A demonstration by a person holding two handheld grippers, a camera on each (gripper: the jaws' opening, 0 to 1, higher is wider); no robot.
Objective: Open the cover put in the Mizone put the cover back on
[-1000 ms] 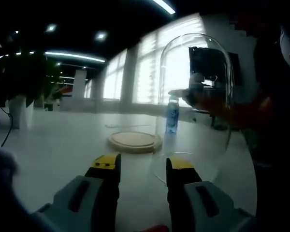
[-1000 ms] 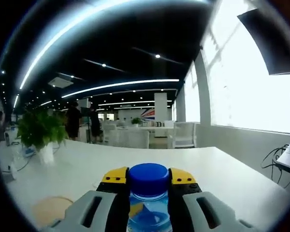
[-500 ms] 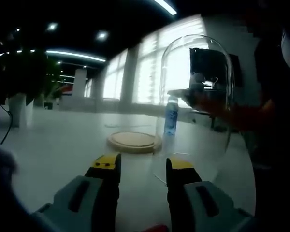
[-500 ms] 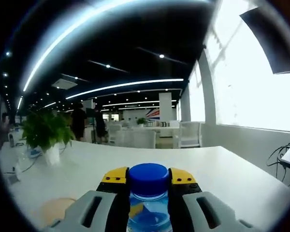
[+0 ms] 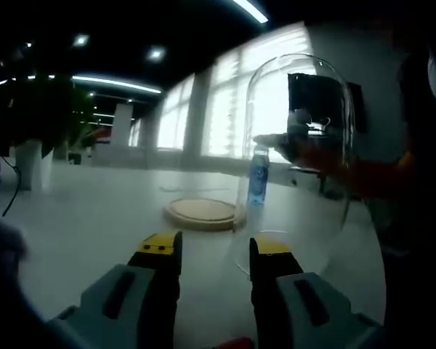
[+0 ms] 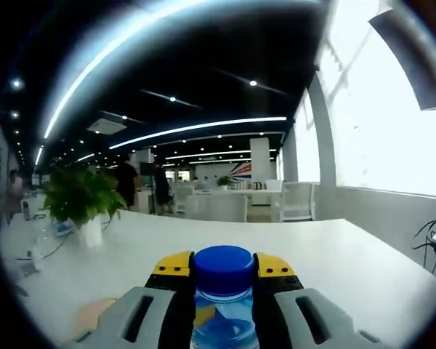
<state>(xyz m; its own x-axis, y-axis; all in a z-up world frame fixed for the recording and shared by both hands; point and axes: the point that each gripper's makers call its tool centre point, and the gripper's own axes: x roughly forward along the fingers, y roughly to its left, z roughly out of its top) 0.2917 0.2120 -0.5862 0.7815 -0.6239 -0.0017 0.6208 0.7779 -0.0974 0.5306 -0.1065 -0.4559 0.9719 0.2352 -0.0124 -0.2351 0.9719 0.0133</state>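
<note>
We read no lettering on the Mizone bottle [image 6: 224, 302]; its label is just a blue blur beneath the blue cap, clamped between the right gripper [image 6: 224, 266] jaws. In the left gripper view the bottle [image 5: 257, 174] hangs above the white table [image 5: 94, 218], close behind the round wooden base [image 5: 202, 213]. The clear glass cover [image 5: 296, 153] stands just beside that base. Our left gripper [image 5: 207, 246] jaws are parted, holding nothing. Around us: ceiling light strips, bright windows, a potted plant [image 6: 82, 203].
</note>
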